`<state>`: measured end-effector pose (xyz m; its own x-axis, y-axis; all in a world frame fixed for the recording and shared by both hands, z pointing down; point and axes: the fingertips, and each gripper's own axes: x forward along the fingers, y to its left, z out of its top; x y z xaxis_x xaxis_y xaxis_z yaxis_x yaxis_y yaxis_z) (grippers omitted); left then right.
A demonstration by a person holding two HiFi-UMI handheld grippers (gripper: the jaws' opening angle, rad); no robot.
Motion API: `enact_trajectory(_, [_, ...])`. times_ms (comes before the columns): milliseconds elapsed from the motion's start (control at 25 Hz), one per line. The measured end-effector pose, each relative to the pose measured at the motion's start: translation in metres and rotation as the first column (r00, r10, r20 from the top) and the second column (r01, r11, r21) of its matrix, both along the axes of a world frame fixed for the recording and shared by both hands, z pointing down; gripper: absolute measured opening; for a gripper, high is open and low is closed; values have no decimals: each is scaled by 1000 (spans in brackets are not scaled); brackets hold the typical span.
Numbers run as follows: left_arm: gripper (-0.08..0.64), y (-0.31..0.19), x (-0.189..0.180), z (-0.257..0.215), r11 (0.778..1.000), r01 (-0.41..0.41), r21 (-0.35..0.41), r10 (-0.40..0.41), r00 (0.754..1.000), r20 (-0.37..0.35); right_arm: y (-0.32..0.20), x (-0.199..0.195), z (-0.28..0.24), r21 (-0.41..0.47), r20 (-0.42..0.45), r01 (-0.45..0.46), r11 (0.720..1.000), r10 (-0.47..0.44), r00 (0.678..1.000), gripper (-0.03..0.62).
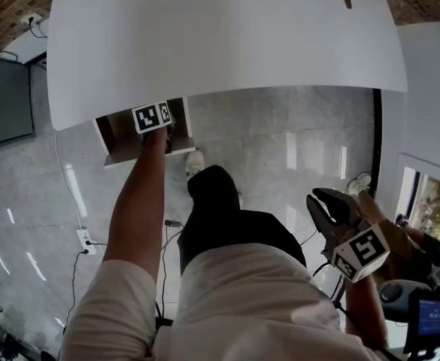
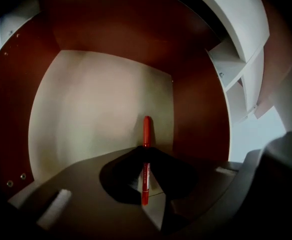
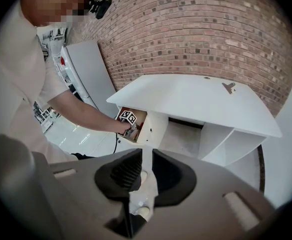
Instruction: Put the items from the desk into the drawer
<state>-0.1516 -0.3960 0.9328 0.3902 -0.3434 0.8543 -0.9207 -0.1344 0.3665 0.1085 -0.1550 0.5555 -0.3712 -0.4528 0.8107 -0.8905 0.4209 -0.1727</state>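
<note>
— What's the left hand-held gripper [image 2: 146, 151] got?

— A red pen [image 2: 146, 134]. The jaws are pinched onto it about halfway along, so one end pokes out ahead of the tips and the other runs back between them.

— And where is it all?

— Inside the open drawer [image 1: 108, 143], under the left end of the white counter [image 1: 220, 28]. The arm is stretched right out and the marker cube sits at the drawer's mouth. From the gripper's own camera you see the pale drawer floor [image 2: 96, 114] and red-brown walls around the pen. Whether the pen touches the floor, I can't say.

— The right hand-held gripper [image 3: 145, 156]?

— Down by the person's right hip, well away from the counter, pointing roughly towards it. Its jaws stand a narrow slit apart, and nothing is between them.

— Anything left on the counter?

— One small brown thing [image 3: 229, 87] near the far right edge. Too small to tell what it is.
</note>
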Motion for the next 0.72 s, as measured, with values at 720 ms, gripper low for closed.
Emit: enact_trajectory(720, [71,25,2,-79,996,-8,84,4,999,46,35,16,-27,62,51,23,998,-26,998,51])
